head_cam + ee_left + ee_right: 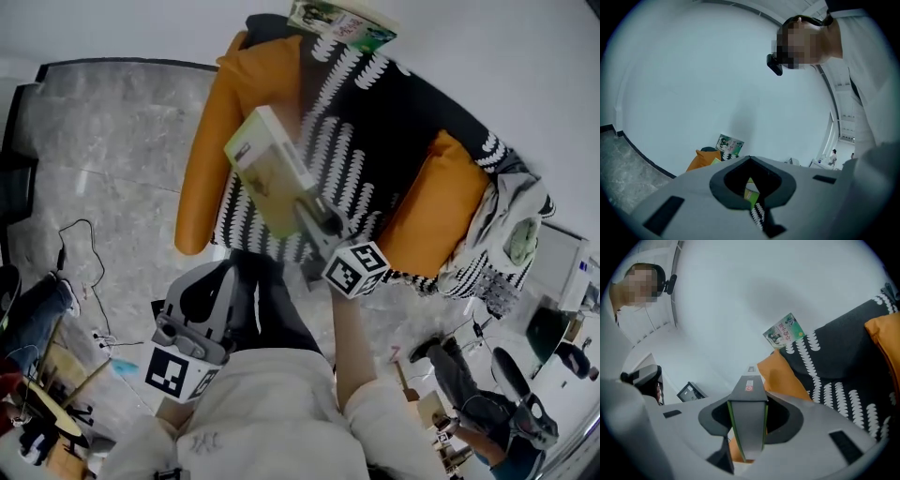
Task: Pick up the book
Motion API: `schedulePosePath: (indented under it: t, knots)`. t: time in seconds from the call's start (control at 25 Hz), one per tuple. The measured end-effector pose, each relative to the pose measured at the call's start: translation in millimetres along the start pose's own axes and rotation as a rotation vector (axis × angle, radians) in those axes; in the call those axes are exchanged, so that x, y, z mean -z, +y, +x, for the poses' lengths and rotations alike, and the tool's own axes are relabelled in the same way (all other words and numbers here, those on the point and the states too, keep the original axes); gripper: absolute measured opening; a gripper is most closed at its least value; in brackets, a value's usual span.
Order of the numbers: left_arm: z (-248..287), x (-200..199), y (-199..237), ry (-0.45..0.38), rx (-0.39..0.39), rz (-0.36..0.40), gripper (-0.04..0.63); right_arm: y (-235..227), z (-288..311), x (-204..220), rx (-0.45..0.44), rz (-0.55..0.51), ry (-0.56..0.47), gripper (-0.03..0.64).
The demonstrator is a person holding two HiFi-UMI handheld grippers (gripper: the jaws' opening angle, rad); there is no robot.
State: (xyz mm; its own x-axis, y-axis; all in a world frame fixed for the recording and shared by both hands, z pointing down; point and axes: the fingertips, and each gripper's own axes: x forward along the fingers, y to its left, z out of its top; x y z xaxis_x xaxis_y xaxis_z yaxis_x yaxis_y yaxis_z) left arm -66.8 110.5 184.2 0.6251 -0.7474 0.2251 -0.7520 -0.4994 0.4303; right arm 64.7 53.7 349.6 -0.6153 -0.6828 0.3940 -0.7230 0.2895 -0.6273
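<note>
right hand-held gripper is pinching the book by its near end, long axis running straight out ahead of the jaws, armchair beyond it, while the left hand-held gripper sits pressed together, empty, farther back.

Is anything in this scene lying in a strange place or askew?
Yes. A green book perches tilted on top of the armchair's backrest, against the wall, an unsteady spot. The right gripper holds a pale book in the air.
</note>
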Motion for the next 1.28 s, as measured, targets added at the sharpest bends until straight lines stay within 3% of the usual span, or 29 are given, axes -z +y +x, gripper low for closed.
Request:
schedulePosePath:
  t: [0.6,0.84,1.28]
  knots:
    - [-13.6,-42.8,-12.6,-0.043,0.004,0.081,0.009,59.5,-58.0,-56.1,-0.047,0.250,-0.077,0.149]
    - [-21.9,-69.8,-17.2,-0.086,0.023,0.108,0.009,85.2,-91.5,-73.4,-0.030,0.205,-0.095,0.149]
    - [-37.3,-96.2,-34.7,-0.127,0.056,0.119,0.009,120.0,-141.7,-93.4,-0.058,0.244,-0.177,0.149]
